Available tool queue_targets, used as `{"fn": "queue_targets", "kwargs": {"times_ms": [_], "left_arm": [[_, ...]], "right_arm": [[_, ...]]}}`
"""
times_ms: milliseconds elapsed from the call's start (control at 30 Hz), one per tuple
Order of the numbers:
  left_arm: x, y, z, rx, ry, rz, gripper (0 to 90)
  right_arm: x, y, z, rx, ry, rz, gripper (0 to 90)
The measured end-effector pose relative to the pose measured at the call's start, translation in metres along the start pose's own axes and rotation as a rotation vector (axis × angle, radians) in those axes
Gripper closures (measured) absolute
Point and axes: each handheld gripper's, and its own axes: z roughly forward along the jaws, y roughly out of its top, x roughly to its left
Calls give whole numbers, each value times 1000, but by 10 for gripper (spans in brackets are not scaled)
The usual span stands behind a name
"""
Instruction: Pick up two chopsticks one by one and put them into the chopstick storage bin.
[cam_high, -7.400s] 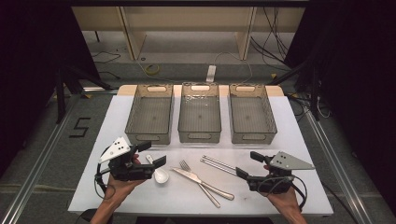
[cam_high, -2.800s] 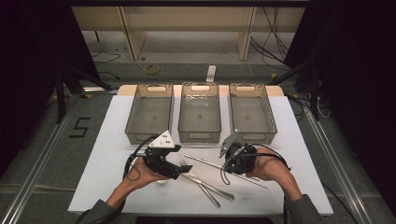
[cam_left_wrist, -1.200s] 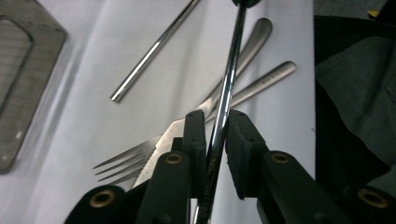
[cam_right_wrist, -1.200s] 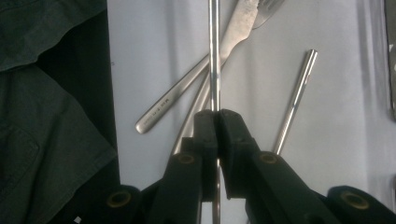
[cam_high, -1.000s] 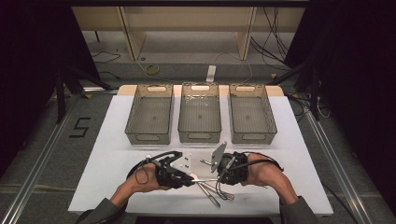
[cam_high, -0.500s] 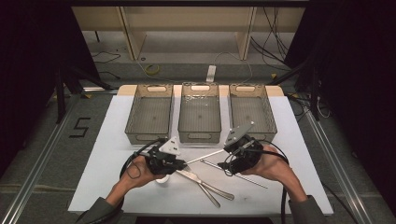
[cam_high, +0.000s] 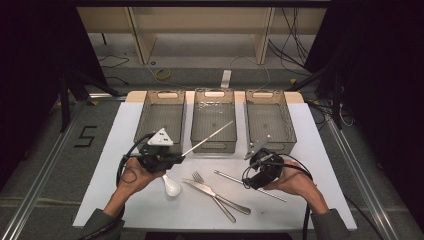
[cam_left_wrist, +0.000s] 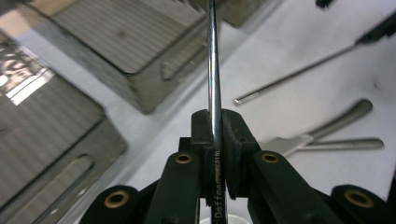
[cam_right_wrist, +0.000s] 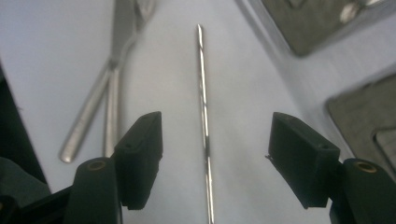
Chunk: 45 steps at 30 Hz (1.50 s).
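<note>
My left gripper (cam_high: 179, 158) is shut on the end of a metal chopstick (cam_high: 207, 138), which slants up over the front of the middle bin (cam_high: 214, 93). In the left gripper view the jaws clamp that chopstick (cam_left_wrist: 212, 56), held clear of the table. My right gripper (cam_high: 248, 181) hovers low over a second chopstick (cam_high: 270, 193) lying on the white table (cam_high: 310, 150). Its jaws have just been opening. In the right gripper view the right gripper (cam_right_wrist: 217, 130) stands open, and this chopstick (cam_right_wrist: 203, 116) lies between the jaws, untouched.
Three grey bins stand in a row at the back, the left bin (cam_high: 145, 117) and the right bin (cam_high: 270, 93) flanking the middle one. A fork and a knife (cam_high: 215, 195) lie crossed at the front centre. A white spoon (cam_high: 171, 186) lies by my left hand.
The two grippers, close together at the table's middle before, have parted. The left one moved left and up with the chopstick. The right one moved right and opened its jaws.
</note>
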Motion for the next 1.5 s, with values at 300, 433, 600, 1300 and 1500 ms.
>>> {"fn": "queue_targets", "kwargs": {"times_ms": [300,433,600,1300,1500], "left_arm": [[41,-6,-18,-57,99,-138,837],[57,-5,-24,-81,136,-192,837],[77,-1,-27,-95,184,-233,837],[130,3,8,-24,276,-365,836],[138,-5,14,-12,292,-400,836]], "right_arm": [[-11,-13,26,121,-11,35,336],[-13,-15,29,137,-8,48,323],[-13,-17,30,141,-9,56,323],[-11,-17,34,159,4,37,313],[-11,-17,35,164,2,39,312]]}}
